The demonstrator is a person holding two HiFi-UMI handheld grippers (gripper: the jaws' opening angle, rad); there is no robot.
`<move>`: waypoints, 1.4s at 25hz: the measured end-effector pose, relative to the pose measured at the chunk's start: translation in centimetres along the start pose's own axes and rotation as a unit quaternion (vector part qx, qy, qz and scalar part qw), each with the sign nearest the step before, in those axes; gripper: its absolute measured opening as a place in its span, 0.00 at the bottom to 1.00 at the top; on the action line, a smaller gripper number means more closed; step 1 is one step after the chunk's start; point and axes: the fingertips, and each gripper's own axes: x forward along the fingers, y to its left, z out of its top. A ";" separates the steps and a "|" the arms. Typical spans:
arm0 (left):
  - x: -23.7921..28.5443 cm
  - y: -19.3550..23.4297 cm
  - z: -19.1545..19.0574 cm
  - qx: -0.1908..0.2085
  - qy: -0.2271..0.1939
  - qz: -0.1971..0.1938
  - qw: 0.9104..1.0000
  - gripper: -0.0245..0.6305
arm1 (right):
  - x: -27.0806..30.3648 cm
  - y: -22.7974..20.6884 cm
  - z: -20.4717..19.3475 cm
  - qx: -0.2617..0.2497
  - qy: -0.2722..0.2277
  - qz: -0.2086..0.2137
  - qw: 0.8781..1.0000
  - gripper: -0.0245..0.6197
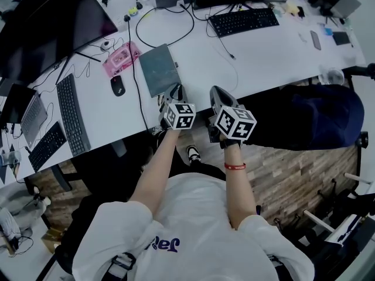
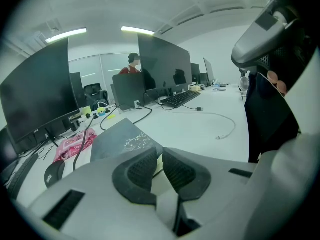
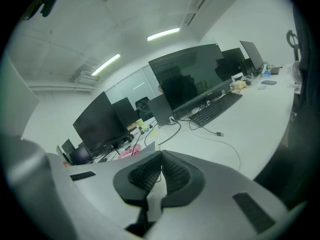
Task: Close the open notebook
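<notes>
Now left claw (image 1: pixel 170 92) pinches grey notebook (image 1: pixel 157 69) at its near corner; right claw (image 1: pixel 219 96), pressed together and empty, hovers near notebook.

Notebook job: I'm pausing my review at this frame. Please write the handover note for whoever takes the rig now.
Left gripper: jaws almost together at the notebook's near corner, apparently pinching the cover's edge.
Right gripper: shut, empty, beside the left at the desk's front edge.
Done: the grey cover looks down, or nearly so, over the pages.
Left: confirm it lies flat, release, withdraw.
</notes>
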 end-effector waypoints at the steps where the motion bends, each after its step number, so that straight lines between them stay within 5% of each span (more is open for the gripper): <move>1: 0.2 -0.1 -0.2 0.001 0.004 -0.002 1.000 0.11 | 0.1 -0.1 -0.1 0.000 0.001 -0.001 1.000 0.06; 12: 1.9 -0.7 -1.7 0.004 0.047 -0.012 0.999 0.11 | 0.8 -0.9 0.0 -0.003 0.008 0.001 1.000 0.06; 19: 0.8 -1.2 -1.1 -0.035 0.070 -0.062 0.995 0.11 | 0.3 1.2 2.6 -0.016 -0.006 0.029 0.999 0.06; 24: -1.6 -0.7 0.5 -0.065 0.050 -0.066 0.994 0.13 | -0.2 3.9 4.3 -0.037 -0.014 0.061 0.997 0.06; 35: -9.6 4.9 5.3 -0.121 -0.034 -0.002 0.992 0.13 | -2.1 8.7 7.1 -0.082 -0.037 0.109 0.990 0.06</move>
